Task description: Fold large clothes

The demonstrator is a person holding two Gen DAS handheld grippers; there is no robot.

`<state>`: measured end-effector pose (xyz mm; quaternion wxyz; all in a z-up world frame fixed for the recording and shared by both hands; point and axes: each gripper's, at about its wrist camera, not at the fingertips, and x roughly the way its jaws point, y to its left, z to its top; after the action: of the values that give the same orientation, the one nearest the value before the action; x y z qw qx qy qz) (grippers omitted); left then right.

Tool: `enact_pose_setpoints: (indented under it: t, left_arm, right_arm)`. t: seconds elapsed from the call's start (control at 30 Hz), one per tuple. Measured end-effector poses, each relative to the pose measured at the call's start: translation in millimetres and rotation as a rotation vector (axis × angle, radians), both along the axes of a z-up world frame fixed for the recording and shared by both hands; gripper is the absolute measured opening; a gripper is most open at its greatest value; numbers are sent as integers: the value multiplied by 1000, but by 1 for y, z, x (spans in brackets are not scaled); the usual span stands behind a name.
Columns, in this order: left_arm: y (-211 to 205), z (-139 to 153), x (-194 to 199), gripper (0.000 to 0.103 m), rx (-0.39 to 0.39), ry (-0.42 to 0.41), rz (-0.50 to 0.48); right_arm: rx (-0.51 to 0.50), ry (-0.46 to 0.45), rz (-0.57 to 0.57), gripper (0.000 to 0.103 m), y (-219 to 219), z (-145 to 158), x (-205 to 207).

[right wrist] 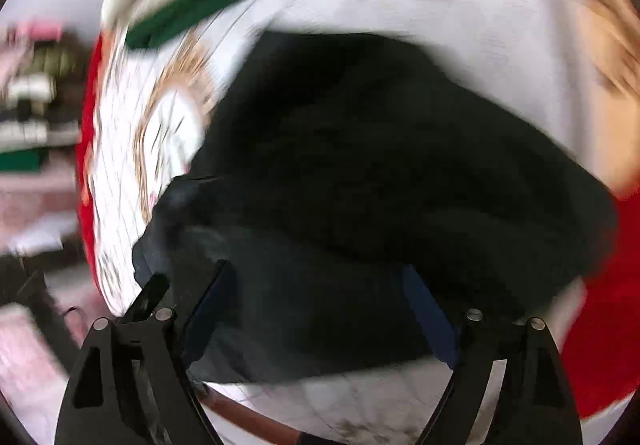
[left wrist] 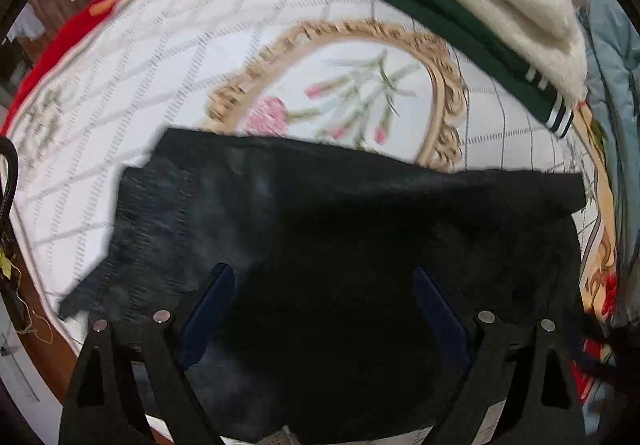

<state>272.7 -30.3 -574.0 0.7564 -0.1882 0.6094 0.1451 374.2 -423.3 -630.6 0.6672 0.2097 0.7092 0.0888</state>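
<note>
Left hand-held gripper [left wrist: 324, 277] spread, right hand-held gripper [right wrist: 320, 273] spread, black garment [left wrist: 340, 213] folded, rumpled

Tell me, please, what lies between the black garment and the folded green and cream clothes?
In the left wrist view, only the floral bedspread lies between the black garment and the folded green and cream clothes; nothing else rests there.
</note>
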Motion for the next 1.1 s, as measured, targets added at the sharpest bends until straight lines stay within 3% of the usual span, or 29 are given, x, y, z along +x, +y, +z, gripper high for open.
enact_pose_setpoints:
  t: [0.13, 0.17, 0.27, 0.37, 0.53, 0.63, 0.7, 0.73, 0.77, 0.87, 1.1]
  left_arm:
    - [-21, -33, 13, 93, 10, 66, -21]
    - [-23, -38, 15, 100, 28, 68, -23]
    - [-19, -44, 17, 103, 21, 72, -16]
    - [-19, -44, 19, 103, 18, 79, -23]
    - [-17, -45, 25, 103, 14, 88, -32]
    - [-18, -49, 32, 103, 29, 81, -48]
    - [-18, -50, 40, 103, 46, 71, -59]
    - [-18, -50, 43, 103, 52, 66, -63]
    - [-18, -50, 47, 103, 53, 65, -65]
    - [-19, -50, 59, 103, 55, 54, -78]
    - [-31, -48, 79, 103, 103, 36, -125]
  right_arm:
    - [32, 28, -188, 88, -97, -14, -38]
    - [54, 43, -225, 88, -115, -26, -45]
    - [244, 31, -325, 88, -142, -71, -52]
    - [437, -13, -421, 88, -146, -99, -45]
    - [543, -136, -496, 89, -132, -108, -29]
    - [554, -187, -474, 87, -116, -105, -21]
    - [548, -201, -452, 61, -107, -102, -17]
    - [544, -204, -444, 36, -105, -101, -16]
    - [551, -210, -446, 29, -103, -101, -15]
    - [558, -262, -421, 23, -96, -74, -4]
    - [538, -338, -278, 21, -65, -4, 6]
